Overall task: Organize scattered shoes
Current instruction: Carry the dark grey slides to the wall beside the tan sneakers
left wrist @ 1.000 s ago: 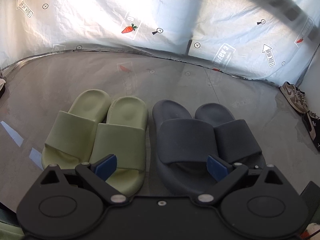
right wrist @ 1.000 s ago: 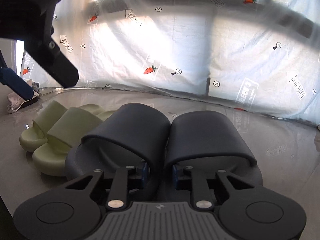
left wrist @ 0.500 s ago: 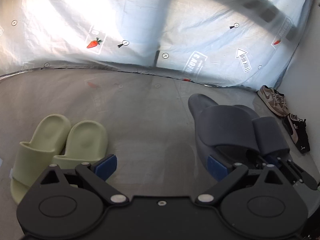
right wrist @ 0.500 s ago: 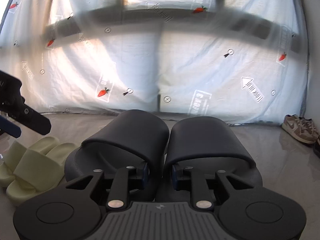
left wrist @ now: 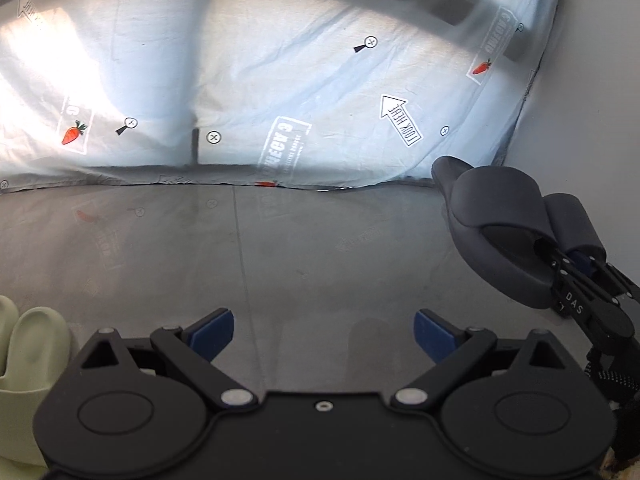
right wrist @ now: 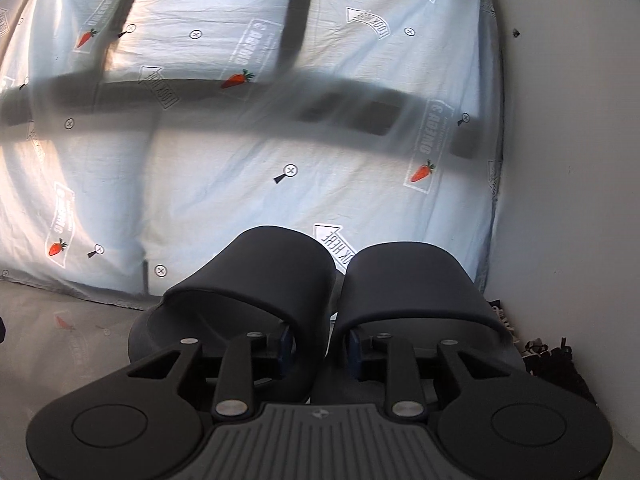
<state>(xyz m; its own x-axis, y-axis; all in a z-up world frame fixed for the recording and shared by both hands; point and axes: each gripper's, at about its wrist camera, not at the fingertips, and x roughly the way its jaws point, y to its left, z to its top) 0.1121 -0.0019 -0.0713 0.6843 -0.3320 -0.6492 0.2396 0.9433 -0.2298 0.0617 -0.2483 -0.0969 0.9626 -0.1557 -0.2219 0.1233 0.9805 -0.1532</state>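
Glossy grey floor underfoot, backed by a pale blue fabric sheet printed with carrots, arrows and crosshair marks, a white wall to the right.

Nearest in the left wrist view: left gripper, blue-padded fingers spread wide, holding nothing, over bare floor. Just beside its left edge, toes of two pale green foam slides, lying side by side on the floor at the frame's lower left corner. Farther off to the right, well apart from the green pair, two dark navy foam slides held up off the floor, near the corner where sheet meets wall.

Nearest in the right wrist view: right gripper, narrowed and clamping the inner straps of the navy slides together, one finger tucked inside each shoe. Both slides side by side, toes pointing toward the sheet. Low at the right edge, beside the wall, a dark laced shoe, partly hidden. Beyond, the sheet crossed by broad dark shadow bars.
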